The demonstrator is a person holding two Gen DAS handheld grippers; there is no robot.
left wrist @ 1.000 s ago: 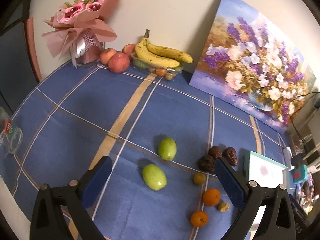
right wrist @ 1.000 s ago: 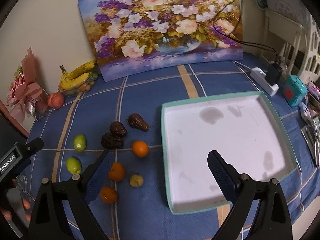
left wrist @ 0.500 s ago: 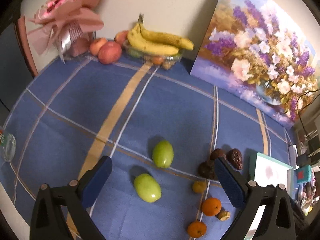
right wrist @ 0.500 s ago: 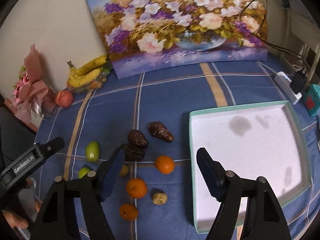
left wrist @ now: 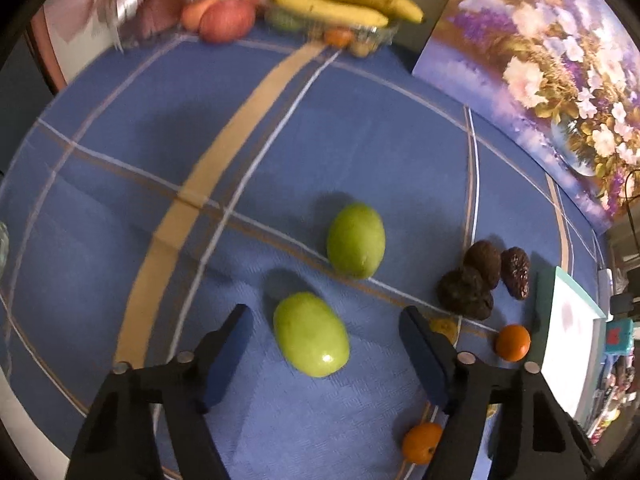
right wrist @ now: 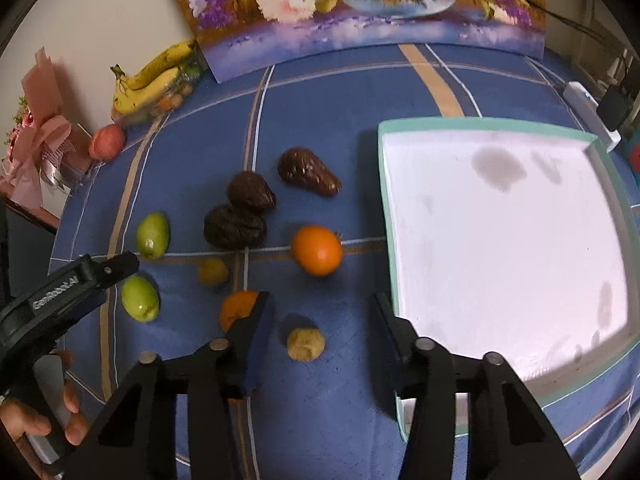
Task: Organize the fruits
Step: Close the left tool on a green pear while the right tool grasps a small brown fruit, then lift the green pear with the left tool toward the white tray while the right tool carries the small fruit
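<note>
Left wrist view: the left gripper [left wrist: 326, 334] points steeply down with a green fruit [left wrist: 311, 335] between its closing jaws, pads clear of it on both sides, evidently lined up for a pick; a second green fruit [left wrist: 356, 240] lies at its 12 o'clock. Right wrist view: the right gripper [right wrist: 324, 322] is closing, narrower, around a small yellowish fruit [right wrist: 305, 344], not yet touching, and the empty tray [right wrist: 385, 184] waits at 2 o'clock.
</note>
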